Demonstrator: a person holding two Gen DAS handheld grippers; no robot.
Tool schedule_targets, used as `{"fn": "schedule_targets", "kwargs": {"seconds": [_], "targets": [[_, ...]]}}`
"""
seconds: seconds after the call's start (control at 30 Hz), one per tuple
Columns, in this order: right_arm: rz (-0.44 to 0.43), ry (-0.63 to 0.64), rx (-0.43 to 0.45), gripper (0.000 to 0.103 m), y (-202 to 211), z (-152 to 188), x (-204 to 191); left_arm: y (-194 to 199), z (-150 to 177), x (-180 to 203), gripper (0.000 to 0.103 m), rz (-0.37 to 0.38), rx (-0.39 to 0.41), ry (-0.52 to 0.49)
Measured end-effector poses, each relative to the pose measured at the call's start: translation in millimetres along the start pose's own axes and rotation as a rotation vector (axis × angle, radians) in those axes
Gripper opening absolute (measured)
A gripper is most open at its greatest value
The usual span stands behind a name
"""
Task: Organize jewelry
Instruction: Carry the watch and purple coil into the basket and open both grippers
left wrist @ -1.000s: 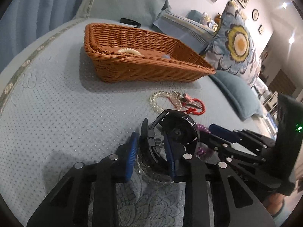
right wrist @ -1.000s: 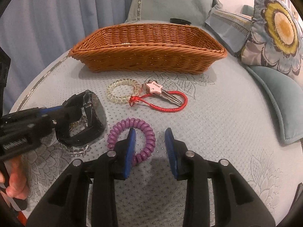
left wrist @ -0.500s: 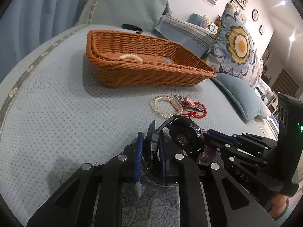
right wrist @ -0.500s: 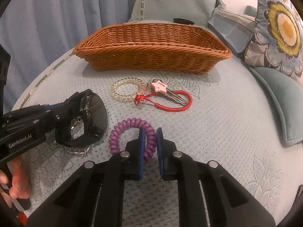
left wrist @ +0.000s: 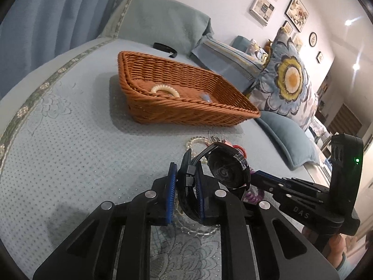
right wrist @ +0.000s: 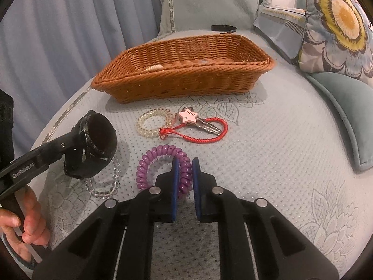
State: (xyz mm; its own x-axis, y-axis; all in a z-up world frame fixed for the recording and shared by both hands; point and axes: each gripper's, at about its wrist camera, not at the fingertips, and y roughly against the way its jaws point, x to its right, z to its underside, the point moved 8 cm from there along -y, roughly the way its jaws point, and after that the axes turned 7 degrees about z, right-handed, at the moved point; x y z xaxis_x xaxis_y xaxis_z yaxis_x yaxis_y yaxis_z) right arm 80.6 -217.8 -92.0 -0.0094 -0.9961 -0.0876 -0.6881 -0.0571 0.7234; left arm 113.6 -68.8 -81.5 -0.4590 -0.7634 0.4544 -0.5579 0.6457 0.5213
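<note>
My left gripper (left wrist: 186, 182) is shut on the strap of a black wristwatch (left wrist: 227, 171) and holds it lifted off the bedspread; it also shows in the right wrist view (right wrist: 100, 137). A clear bead bracelet (right wrist: 105, 182) lies under it. My right gripper (right wrist: 185, 170) is shut on a purple spiral hair tie (right wrist: 160, 165), lifting its near side. A pale spiral hair tie (right wrist: 155, 122) and keys with a pink star tag and red cord (right wrist: 198, 126) lie beyond. The wicker basket (right wrist: 184, 79) behind holds a cream bracelet (left wrist: 164, 89).
A black band (right wrist: 223, 28) lies behind the basket. Floral and teal pillows (right wrist: 338, 30) line the right side. A blue curtain (right wrist: 58, 23) hangs at the left. The bed edge curves along the left.
Both grippers closed, the left on the watch strap, the right on the purple hair tie. Both have since risen, lifting the watch off the clear bracelet.
</note>
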Motion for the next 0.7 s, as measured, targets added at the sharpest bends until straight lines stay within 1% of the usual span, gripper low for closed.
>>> {"fn": "schedule_targets", "kwargs": {"seconds": [0.17, 0.27, 0.33, 0.4, 0.47, 0.53, 0.6, 0.7], "targets": [[-0.022, -0.009, 0.059, 0.009, 14, -8, 0, 1, -1, 1, 0.013, -0.011, 0.009, -0.015], [-0.032, -0.017, 0.101, 0.009, 23, -11, 0, 2, 1, -2, 0.013, -0.010, 0.012, 0.009], [-0.029, -0.022, 0.124, 0.009, 28, -14, 1, 7, -3, -1, 0.013, -0.013, 0.029, 0.012], [-0.028, -0.032, 0.162, 0.009, 36, -20, 3, 14, -9, 3, 0.013, -0.033, 0.053, -0.014], [-0.015, -0.048, 0.190, 0.009, 42, -26, 7, 20, -17, 8, 0.013, -0.061, 0.071, -0.043], [-0.013, -0.064, 0.212, 0.009, 46, -37, 10, 23, -27, 11, 0.013, -0.055, 0.085, -0.043], [0.003, -0.071, 0.232, 0.009, 48, -54, 13, 26, -40, 13, 0.013, -0.060, 0.102, -0.047], [0.003, -0.081, 0.250, 0.009, 47, -81, 16, 25, -66, 16, 0.013, -0.075, 0.127, -0.066]]}}
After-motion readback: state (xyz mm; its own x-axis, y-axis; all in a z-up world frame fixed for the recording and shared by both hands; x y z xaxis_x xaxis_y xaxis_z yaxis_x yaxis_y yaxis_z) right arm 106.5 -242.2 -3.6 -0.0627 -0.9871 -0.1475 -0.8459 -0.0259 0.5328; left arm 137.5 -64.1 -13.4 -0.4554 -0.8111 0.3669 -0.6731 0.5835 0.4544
